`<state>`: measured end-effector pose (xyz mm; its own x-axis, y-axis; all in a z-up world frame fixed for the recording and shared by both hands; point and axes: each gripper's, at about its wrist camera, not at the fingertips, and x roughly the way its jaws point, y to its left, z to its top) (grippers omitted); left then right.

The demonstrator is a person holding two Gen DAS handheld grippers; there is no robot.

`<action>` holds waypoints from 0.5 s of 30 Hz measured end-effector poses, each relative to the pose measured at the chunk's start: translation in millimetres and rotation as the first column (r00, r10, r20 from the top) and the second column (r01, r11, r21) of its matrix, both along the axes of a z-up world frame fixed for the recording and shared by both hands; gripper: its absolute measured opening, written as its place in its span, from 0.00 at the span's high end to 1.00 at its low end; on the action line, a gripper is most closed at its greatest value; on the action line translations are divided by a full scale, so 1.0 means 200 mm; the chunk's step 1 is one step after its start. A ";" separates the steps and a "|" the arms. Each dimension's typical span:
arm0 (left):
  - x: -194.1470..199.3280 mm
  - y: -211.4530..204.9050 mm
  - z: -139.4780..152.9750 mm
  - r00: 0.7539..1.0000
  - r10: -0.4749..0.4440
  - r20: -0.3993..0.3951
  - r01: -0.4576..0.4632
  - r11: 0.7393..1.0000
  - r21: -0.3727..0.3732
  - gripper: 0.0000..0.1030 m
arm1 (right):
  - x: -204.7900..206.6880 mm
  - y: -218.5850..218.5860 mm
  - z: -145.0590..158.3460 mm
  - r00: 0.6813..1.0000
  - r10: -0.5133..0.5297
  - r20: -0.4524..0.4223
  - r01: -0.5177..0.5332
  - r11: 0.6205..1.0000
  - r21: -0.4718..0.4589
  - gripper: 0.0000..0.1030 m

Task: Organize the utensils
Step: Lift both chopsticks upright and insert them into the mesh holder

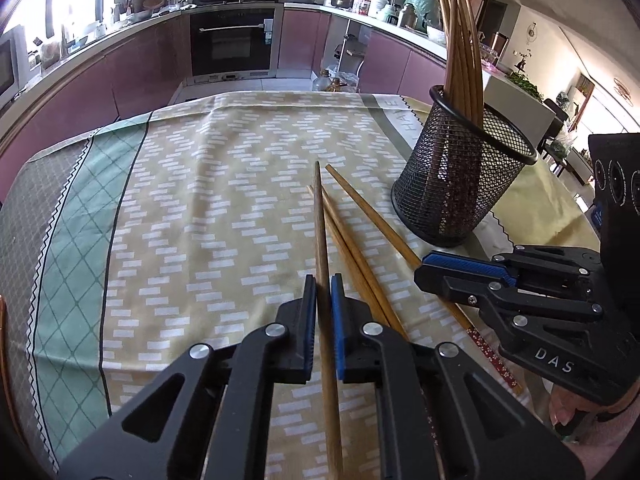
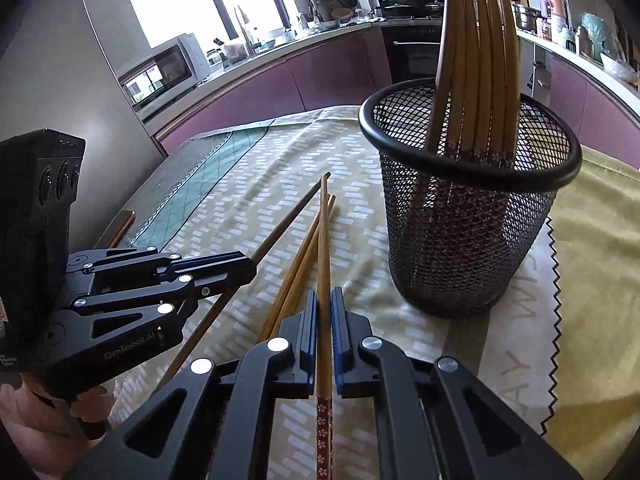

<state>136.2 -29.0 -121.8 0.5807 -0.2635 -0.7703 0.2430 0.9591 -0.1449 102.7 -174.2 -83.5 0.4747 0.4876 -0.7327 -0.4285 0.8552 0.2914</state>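
Note:
My left gripper (image 1: 323, 286) is shut on a dark brown chopstick (image 1: 320, 216) that points away over the tablecloth. It shows in the right wrist view (image 2: 240, 266) with the dark chopstick (image 2: 292, 216) sticking out. My right gripper (image 2: 325, 304) is shut on a light wooden chopstick (image 2: 323, 240) with a red flowered handle end. It shows in the left wrist view (image 1: 424, 268). Two more light chopsticks (image 1: 352, 256) lie on the cloth between the grippers. A black mesh holder (image 2: 468, 236) with several upright chopsticks (image 2: 480, 60) stands at the right; it also shows in the left wrist view (image 1: 460, 184).
The table carries a patterned yellow, green and grey tablecloth (image 1: 192, 208). A yellow cloth (image 2: 596, 240) lies right of the holder. A copper-coloured object (image 2: 122, 224) lies at the table's left edge. Kitchen counters, an oven (image 1: 232, 40) and a microwave (image 2: 160, 72) stand beyond.

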 end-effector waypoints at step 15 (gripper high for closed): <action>-0.15 0.01 0.27 0.992 -0.080 0.097 0.090 0.990 -0.108 0.92 | -0.14 -0.19 0.23 0.995 -0.001 0.104 -0.008 0.996 0.088 0.94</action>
<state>106.3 -26.8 -67.2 0.6198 -0.3967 -0.6771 0.3402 0.9134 -0.2237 73.9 -211.4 -38.2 0.5442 0.5502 -0.6333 -0.4635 0.8264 0.3197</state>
